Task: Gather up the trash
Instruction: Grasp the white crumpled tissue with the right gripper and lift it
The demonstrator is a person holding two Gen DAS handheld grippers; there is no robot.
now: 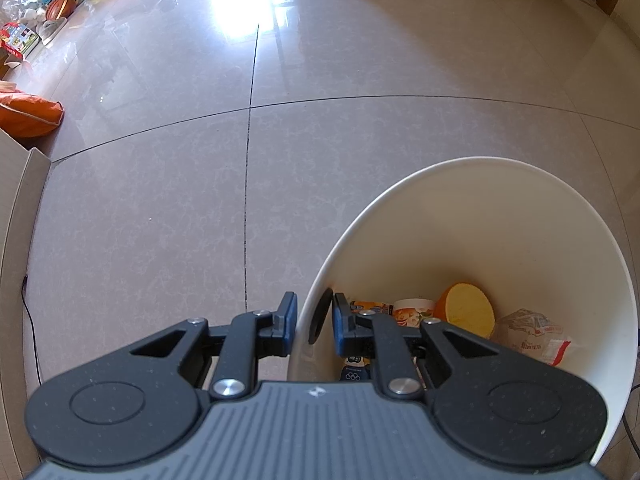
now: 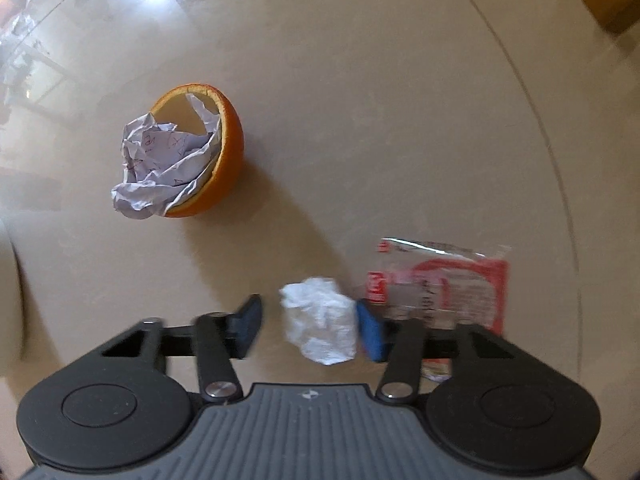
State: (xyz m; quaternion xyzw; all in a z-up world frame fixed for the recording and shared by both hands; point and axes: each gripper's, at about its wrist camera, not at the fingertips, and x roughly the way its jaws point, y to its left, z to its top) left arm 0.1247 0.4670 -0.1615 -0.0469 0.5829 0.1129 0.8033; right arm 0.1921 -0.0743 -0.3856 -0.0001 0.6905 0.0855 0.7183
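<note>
My left gripper (image 1: 314, 314) is shut on the rim of a white bin (image 1: 520, 220), one finger outside the wall and one inside. Inside the bin lie an orange peel half (image 1: 468, 314), a printed cup (image 1: 412, 312) and a plastic wrapper (image 1: 532, 334). In the right wrist view my right gripper (image 2: 312, 322) points down at the floor and straddles a crumpled white tissue (image 2: 324, 326). The right pad (image 2: 372, 334) touches it; the left pad (image 2: 248, 328) stands clear of it. A red-and-clear wrapper (image 2: 448, 284) lies just right of the tissue.
Farther off on the floor, an orange peel half (image 2: 230, 152) holds crumpled written paper (image 2: 160, 160). In the left wrist view, an orange bag (image 1: 28, 116), a cardboard box (image 1: 20, 200) and a black cable (image 1: 30, 320) line the left edge, with clutter and a basketball (image 1: 60, 6) beyond.
</note>
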